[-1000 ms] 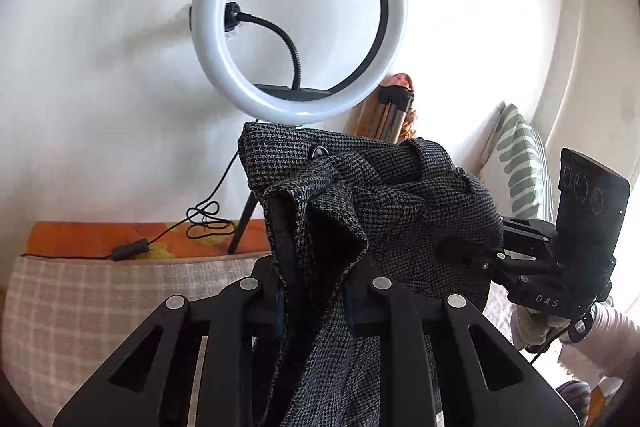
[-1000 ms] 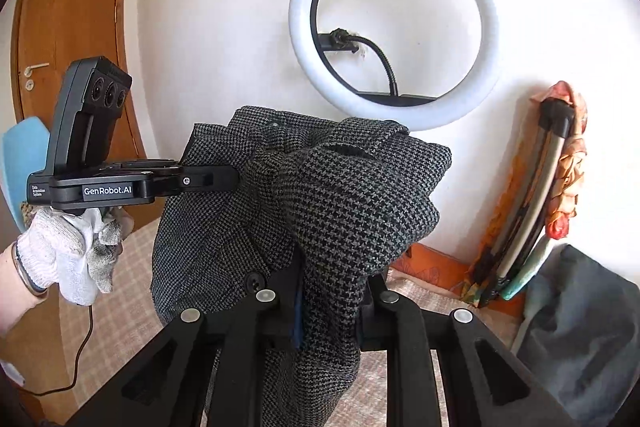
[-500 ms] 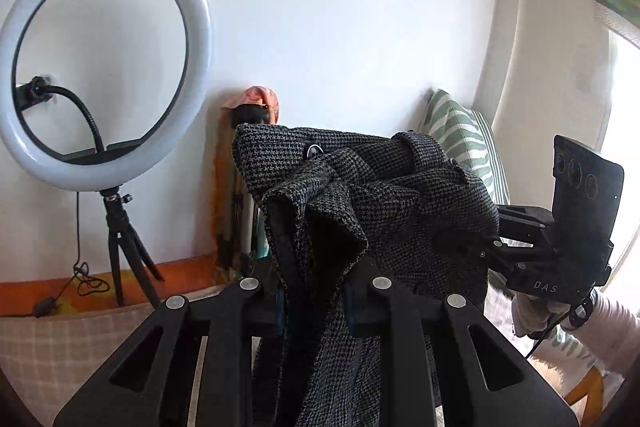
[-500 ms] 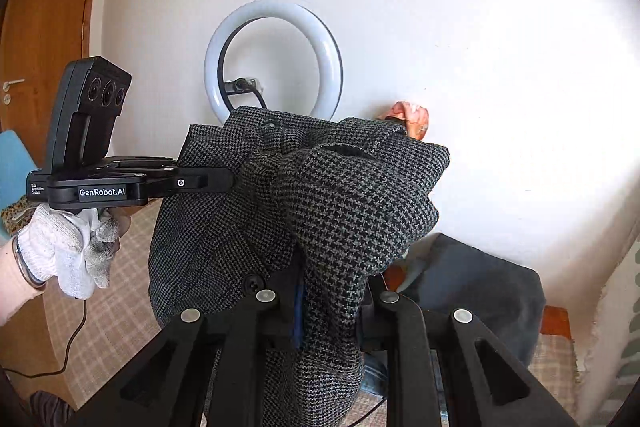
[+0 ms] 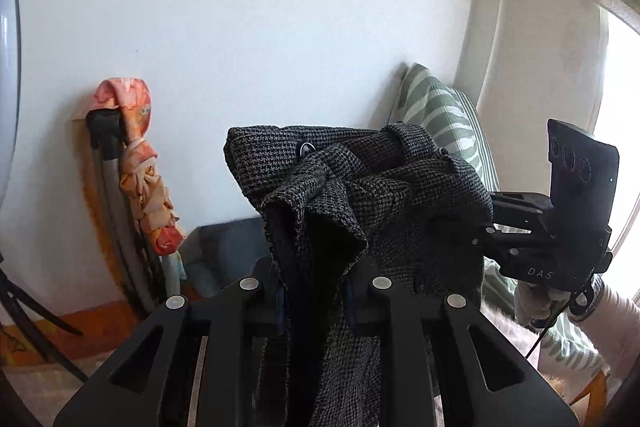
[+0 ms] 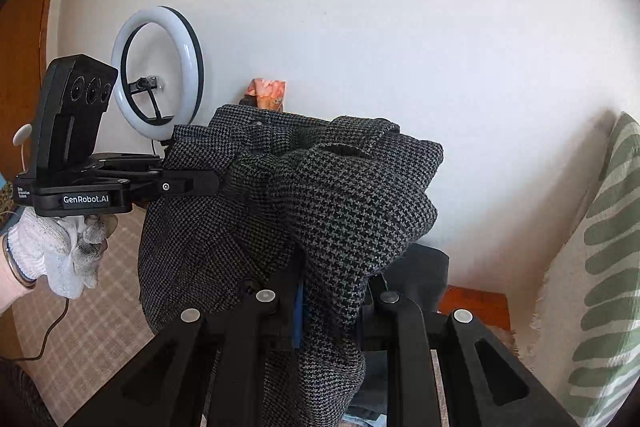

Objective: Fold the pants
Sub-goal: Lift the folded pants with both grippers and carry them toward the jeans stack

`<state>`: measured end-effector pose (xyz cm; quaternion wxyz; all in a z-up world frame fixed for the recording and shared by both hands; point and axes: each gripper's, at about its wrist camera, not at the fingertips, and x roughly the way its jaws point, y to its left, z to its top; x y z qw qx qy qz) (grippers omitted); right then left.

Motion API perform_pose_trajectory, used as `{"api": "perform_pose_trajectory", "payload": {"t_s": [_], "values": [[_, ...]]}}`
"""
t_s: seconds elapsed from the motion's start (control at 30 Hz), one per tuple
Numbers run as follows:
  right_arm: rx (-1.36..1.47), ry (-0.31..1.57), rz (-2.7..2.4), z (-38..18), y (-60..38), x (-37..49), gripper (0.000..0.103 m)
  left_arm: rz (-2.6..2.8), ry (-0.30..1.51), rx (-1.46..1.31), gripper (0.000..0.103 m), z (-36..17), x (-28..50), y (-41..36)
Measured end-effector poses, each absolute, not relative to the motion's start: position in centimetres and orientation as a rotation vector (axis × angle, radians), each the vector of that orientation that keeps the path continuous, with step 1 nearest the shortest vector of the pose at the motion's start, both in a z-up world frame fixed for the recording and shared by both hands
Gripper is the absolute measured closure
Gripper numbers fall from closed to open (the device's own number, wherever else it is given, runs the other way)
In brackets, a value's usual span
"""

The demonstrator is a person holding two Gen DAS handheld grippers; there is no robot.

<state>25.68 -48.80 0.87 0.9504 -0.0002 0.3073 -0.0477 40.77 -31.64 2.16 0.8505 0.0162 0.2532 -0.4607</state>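
Jaws of both grippers are clamped on the same pair of pants, each pinching a thick bunch of cloth. In the left wrist view the left gripper bites into a fold at the lower centre of the frame, and the pants heap up above it in the middle. In the right wrist view the right gripper grips another bunch low in the centre, the pants swelling above it.

The cloth is a dark grey and black houndstooth weave, thick and rumpled, held up in the air in front of a white wall. A small dark button shows near the top edge in the left view, and what looks like a belt loop sits to its right. The legs drop below the frame and are cut off.

The right gripper's fingertips, seen at the right of the left view, are buried in cloth. A white gloved hand holds the left gripper at the left of the right view.

"GenRobot.AI" reads on the left gripper's body; "DAS" on the right one. A smaller label beside the first is too tiny to read.
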Motion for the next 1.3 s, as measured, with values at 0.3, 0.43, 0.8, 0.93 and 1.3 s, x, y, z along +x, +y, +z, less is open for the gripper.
{"api": "perform_pose_trajectory", "payload": {"t_s": [0.3, 0.43, 0.8, 0.93, 1.3], "values": [[0.159, 0.69, -0.084, -3.5, -55.4, 29.9, 0.087, -0.965, 0.645, -0.077, 0.084, -2.0, 45.7, -34.2], [0.141, 0.671, -0.059, -2.2, -54.0, 29.3, 0.087, -0.975, 0.613, -0.069, 0.084, -0.7, 44.2, -32.2], [0.067, 0.545, 0.037, 8.2, -47.0, 28.8, 0.088, -0.903, 0.452, -0.086, 0.084, 9.7, 40.0, -23.4], [0.075, 0.505, 0.085, 11.2, -46.4, 29.2, 0.087, -0.866, 0.393, -0.057, 0.085, 13.4, 38.4, -21.5], [0.186, 0.658, 0.104, 3.1, -54.5, 30.0, 0.087, -0.927, 0.569, 0.01, 0.085, 7.1, 39.1, -28.9]]}}
